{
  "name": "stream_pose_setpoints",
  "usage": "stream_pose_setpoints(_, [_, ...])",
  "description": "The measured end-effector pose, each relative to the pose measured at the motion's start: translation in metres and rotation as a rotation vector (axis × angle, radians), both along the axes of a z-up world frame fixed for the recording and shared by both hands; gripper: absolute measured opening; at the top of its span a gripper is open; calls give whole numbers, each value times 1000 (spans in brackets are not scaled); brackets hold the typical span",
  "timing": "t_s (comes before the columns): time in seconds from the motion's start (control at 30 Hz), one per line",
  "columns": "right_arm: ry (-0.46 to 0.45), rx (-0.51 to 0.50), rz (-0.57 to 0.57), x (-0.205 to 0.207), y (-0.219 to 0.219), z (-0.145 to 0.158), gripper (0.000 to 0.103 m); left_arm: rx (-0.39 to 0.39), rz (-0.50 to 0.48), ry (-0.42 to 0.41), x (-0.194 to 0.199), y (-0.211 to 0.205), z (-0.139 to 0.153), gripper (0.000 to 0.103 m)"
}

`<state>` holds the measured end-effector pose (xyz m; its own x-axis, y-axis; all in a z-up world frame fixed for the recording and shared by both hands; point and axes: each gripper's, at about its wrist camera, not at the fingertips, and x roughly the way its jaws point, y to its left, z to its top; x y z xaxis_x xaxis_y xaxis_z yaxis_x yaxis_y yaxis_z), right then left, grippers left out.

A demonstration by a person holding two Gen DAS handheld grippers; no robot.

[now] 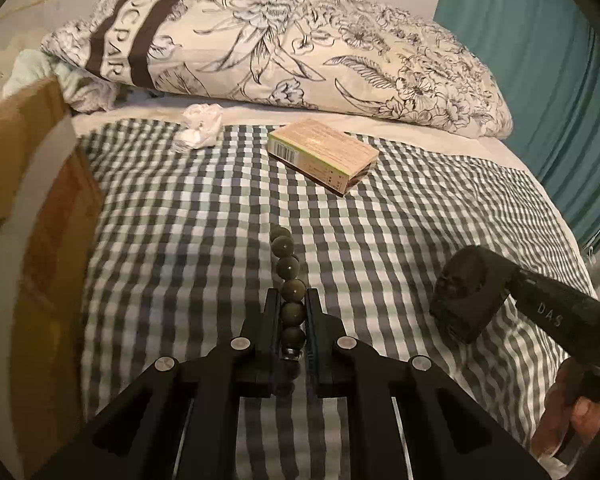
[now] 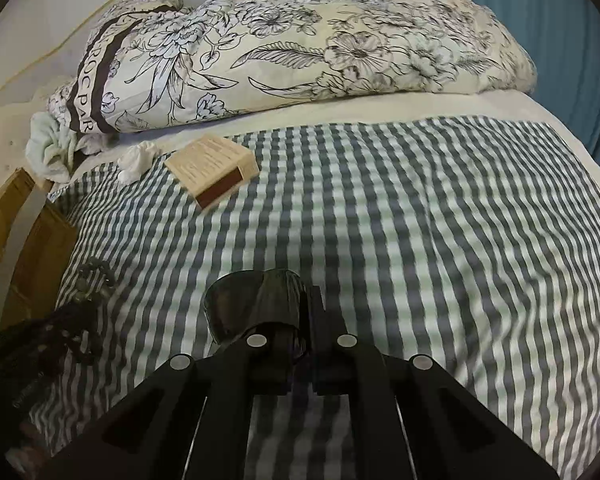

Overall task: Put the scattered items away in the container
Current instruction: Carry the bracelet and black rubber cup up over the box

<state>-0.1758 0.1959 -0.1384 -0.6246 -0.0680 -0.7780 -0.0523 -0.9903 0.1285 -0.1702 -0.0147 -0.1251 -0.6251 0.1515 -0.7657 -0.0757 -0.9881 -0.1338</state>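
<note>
From the left wrist view, the left gripper (image 1: 293, 312) is clamping a string of dark olive beads (image 1: 290, 292) between its fingers, the free end of the string sticking out past the fingertips above the checked bedspread (image 1: 180, 240). The cardboard box (image 1: 32, 208), which I take for the container, is standing at the left edge, close by, its inside hidden, so I cannot tell what is already in it. A small carton (image 1: 322, 156) is lying flat on the bedspread further off, and a crumpled white tissue (image 1: 200, 130) is sitting left of it near the floral pillow (image 1: 300, 60). At the right, the right gripper (image 1: 500, 304) is carrying a dark rolled bundle (image 1: 466, 300). From the right wrist view, the right gripper (image 2: 300, 320) is pinching that dark rolled bundle (image 2: 256, 304), glossy and soft-looking, its jaws together on one edge so that most of it is bulging out to the left. The left gripper (image 2: 56, 320) is showing blurred at the near left with the beads (image 2: 96, 276), just beside the cardboard box (image 2: 24, 248). The small carton (image 2: 216, 168) and the tissue (image 2: 136, 162) are still lying on the bedspread (image 2: 380, 220), far left. So two items are in hand but not yet dropped in, and at least two are left to gather.
</note>
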Motion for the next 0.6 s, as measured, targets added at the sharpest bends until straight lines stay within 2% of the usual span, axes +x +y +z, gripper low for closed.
stream_pose_setpoints(0.27, [51,-17,45,48,-8,36,5,14,-27,76,39,4,43,11])
stream_pose_setpoints(0.47, [137,-20,111,79,-32,85,5,24,-30,138,64,-1,85,11])
stream_pose_setpoints(0.6, [200,-27,166,95,-57,118,5,49,0,174,82,-20,113,11])
